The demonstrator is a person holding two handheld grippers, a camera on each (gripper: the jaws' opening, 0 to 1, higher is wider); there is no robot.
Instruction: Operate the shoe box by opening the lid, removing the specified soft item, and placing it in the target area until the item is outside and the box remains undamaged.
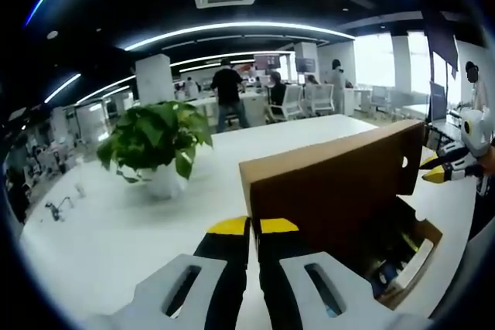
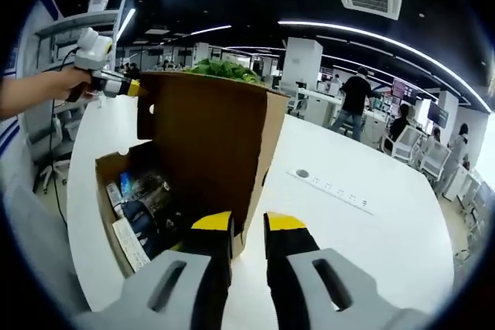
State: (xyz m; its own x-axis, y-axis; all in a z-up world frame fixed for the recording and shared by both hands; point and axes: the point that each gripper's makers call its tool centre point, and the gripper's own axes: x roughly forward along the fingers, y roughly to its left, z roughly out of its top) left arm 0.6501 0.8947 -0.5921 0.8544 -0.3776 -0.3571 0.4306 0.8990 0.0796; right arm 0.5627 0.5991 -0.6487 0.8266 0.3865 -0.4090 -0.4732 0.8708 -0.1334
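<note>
A long white worktop (image 1: 116, 237) carries a brown cardboard box (image 1: 332, 183) with its lid standing upright and dark items lying inside the open base. Away from the box, near the worktop's left side in the left gripper view, a leafy green plant (image 1: 155, 138) stands in a white pot (image 1: 164, 182), and in the right gripper view its leaves show just above the raised lid. In the right gripper view a white strip (image 2: 334, 189) with small marks and a round disc (image 2: 302, 174) lie flat on the bare surface to the right of the box, apart from it.
</note>
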